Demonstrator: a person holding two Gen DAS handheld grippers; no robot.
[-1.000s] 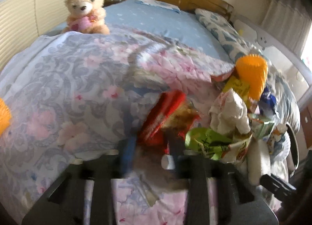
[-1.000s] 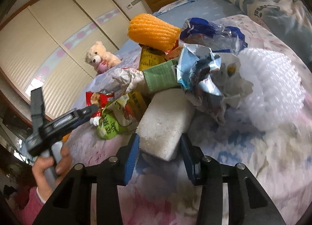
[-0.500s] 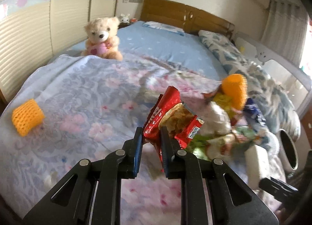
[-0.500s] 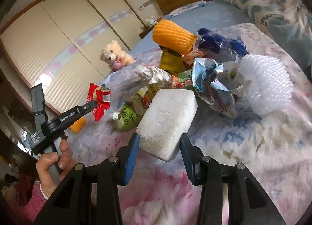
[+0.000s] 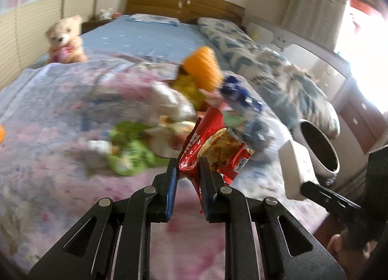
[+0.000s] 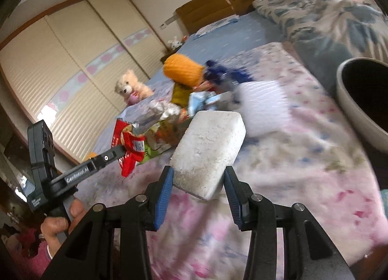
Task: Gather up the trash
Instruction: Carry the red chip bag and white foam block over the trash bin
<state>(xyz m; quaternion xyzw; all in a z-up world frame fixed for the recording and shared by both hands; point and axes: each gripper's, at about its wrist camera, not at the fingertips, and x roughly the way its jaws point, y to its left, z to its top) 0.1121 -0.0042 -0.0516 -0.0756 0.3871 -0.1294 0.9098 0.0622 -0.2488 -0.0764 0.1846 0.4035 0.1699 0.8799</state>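
Observation:
My left gripper (image 5: 187, 166) is shut on a red snack wrapper (image 5: 213, 144), held above the floral quilt. The wrapper also shows in the right wrist view (image 6: 128, 146). My right gripper (image 6: 198, 178) is shut on a white foam block (image 6: 208, 153), seen at the right in the left wrist view (image 5: 294, 170). A white trash bin with a dark inside (image 5: 317, 151) stands at the bed's right edge; its rim shows at the right of the right wrist view (image 6: 356, 110). A pile of trash lies on the quilt: an orange foam net (image 5: 203, 69), a green wrapper (image 5: 131, 153), a blue wrapper (image 5: 242, 100).
A teddy bear (image 5: 64, 39) sits at the far left of the bed. A folded patterned duvet (image 5: 278, 81) lies along the right side. A white bubble-wrap piece (image 6: 262, 107) lies beside the pile. An orange net (image 5: 1, 134) lies at the left edge.
Both grippers have lifted and swung to the right toward the bin, carrying the red wrapper and the foam block. The bin has come into the right wrist view.

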